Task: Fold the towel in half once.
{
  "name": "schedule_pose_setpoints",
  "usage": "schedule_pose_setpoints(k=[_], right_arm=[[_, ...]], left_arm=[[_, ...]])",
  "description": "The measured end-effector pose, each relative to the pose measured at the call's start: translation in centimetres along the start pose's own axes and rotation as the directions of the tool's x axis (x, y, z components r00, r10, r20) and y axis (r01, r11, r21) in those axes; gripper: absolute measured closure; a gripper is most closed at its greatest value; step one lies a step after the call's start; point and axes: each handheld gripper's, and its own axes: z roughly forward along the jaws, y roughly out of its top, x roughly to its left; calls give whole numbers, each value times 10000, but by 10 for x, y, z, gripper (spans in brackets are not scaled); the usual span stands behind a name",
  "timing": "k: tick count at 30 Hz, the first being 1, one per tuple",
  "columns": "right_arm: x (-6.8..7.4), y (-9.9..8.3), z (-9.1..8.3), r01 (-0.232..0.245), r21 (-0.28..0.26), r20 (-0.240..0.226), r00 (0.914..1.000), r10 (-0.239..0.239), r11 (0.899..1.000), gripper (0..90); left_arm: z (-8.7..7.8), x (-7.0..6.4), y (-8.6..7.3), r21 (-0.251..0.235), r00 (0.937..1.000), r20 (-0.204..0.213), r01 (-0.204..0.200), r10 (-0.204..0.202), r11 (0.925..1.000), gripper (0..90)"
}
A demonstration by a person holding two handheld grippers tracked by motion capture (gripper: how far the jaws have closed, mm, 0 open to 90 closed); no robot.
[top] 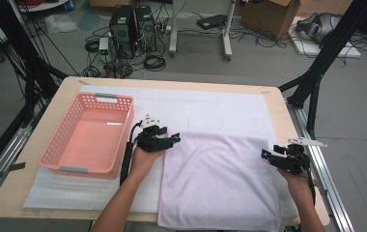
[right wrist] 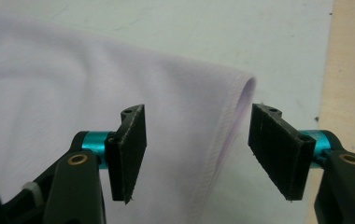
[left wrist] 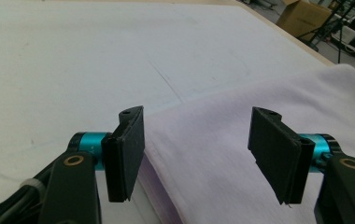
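High view: both tongs, left [top: 176, 138] and right [top: 264, 153], gape open at the folded cloth's [top: 220, 183] far corners

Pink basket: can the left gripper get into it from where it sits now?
Probably yes. The left gripper is open at the lilac cloth's far left corner, just beside the pink basket. The basket is open-topped, with nothing between them, though the hand must lift over its near wall.

Pale lilac cloth [top: 220, 183], perhaps white; pink basket [top: 56, 145] (perforated sides)
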Motion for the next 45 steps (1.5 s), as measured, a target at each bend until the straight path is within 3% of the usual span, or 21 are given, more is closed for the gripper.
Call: schedule_pose_setpoints(k=[2, 5, 6, 7, 9, 13, 15, 17, 19, 20, 21, 22, 24, 27, 29, 31, 33, 36, 40, 45], right_arm=[[-6, 5, 6, 37, 123, 140, 9999, -39, 9999, 360], [-13, 12, 16, -28, 301, 242, 9997, 21, 9995, 367], [-14, 14, 20, 27, 413, 334, 9994, -41, 9991, 390], [-14, 16, 24, 57, 576, 431, 9990, -82, 9983, 408], [-16, 19, 34, 130, 895, 567, 9982, -181, 9959, 410], [-12, 19, 48, 278, 1194, 926, 9949, -390, 9925, 409], [-8, 20, 48, 484, 1291, 833, 9947, -595, 9905, 530], [-2, 20, 47, 832, 1415, 688, 9932, -936, 9864, 665], [1, 21, 47, 875, 1479, 378, 9948, -941, 9851, 798], [2, 21, 47, 794, 1507, 335, 9958, -854, 9854, 824], [1, 21, 47, 708, 1503, 250, 9968, -754, 9861, 840], [-1, 21, 46, 519, 1519, 128, 9984, -544, 9870, 847], [-4, 22, 45, 339, 1347, 113, 9993, -357, 9903, 855], [-9, 31, 41, 402, 638, 566, 9974, -438, 9972, 859], [-12, 41, 40, 598, 239, 778, 9951, -615, 9979, 859], [-13, 54, 42, 904, -109, 892, 9920, -891, 9958, 859], [-13, 66, 44, 1229, -409, 1056, 9874, -1180, 9916, 858], [-15, 83, 51, 1551, -742, 1267, 9813, -1450, 9851, 857], [-19, 94, 61, 1344, -871, 1371, 9830, -1218, 9871, 856], [-18, 102, 70, 1466, -941, 1530, 9795, -1312, 9847, 857]], left_arm=[[7, 6, -2, -16, 9998, -153, 86, -86, 10000, 363], [19, 13, -10, 829, 9974, -601, 439, -390, 9956, 366], [20, 13, -9, 859, 9959, -799, 484, -416, 9951, 384], [21, 13, -9, 961, 9968, -715, 432, -364, 9944, 382], [24, 9, -9, 1336, 9961, -881, 126, -8, 9910, 382], [27, 3, -8, 1580, 9926, -1110, -307, 487, 9870, 366], [28, 1, -8, 1708, 9877, -1316, -617, 848, 9834, 402], [27, -2, -8, 1917, 9780, -1528, -1115, 1419, 9751, 488], [25, -1, -8, 1928, 9811, -1432, -1011, 1300, 9760, 578], [24, 1, -7, 1948, 9880, -1124, -823, 1056, 9774, 660], [23, 2, -8, 1946, 9965, -679, -341, 482, 9803, 801], [23, 2, -7, 1999, 9959, -742, -364, 522, 9791, 852], [23, 0, -3, 1709, 9929, -921, -591, 757, 9835, 859], [22, 2, 10, 861, 9938, -1054, -256, 347, 9960, 860], [23, 3, 20, 553, 9903, -1309, -401, 470, 9977, 860], [24, 7, 28, -7, 9883, -1504, -237, 233, 9997, 859], [27, 15, 35, -71, 9875, -1573, -69, 57, 10000, 859], [31, 22, 47, -310, 9892, -1466, -134, 88, 9994, 859], [33, 28, 53, -759, 9882, -1526, -276, 158, 9967, 858], [38, 37, 56, -638, 9872, -1595, -37, -65, 9980, 857]])
